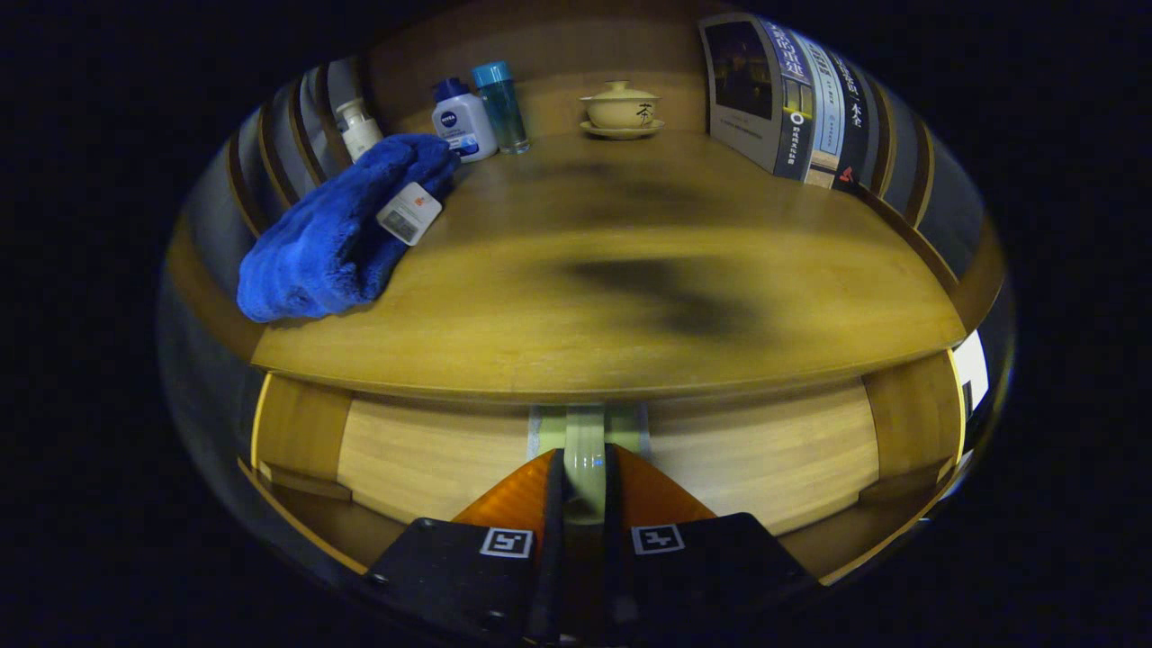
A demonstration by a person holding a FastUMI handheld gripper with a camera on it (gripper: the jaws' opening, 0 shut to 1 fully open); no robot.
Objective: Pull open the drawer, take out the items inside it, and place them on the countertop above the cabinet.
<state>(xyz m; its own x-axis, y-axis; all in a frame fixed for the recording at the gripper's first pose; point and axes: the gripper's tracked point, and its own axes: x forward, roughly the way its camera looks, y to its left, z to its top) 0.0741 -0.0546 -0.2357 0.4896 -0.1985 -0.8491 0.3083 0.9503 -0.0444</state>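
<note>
Warm, smooth wooden countertop [630, 297] spreads beyond my fingers, above one pale wooden drawer front [765, 459]. Its single pale green glossy handle [585, 454], a narrow upright bar, stands between my two orange fingers [513, 495] at twelve o'clock, and my gripper [585, 486] is nearly closed, both fingers pressing its sides. Outward on the counter: one fluffy blue cloth [333, 234] with a small white tag at ten o'clock; behind it three bottles, a white pump bottle [358, 126], a white bottle with a dark blue cap [463, 121] and a clear teal-capped bottle [501, 106]; one cream lidded ceramic cup on a saucer [620, 108] at twelve; one row of upright books [792, 94] at one o'clock.
</note>
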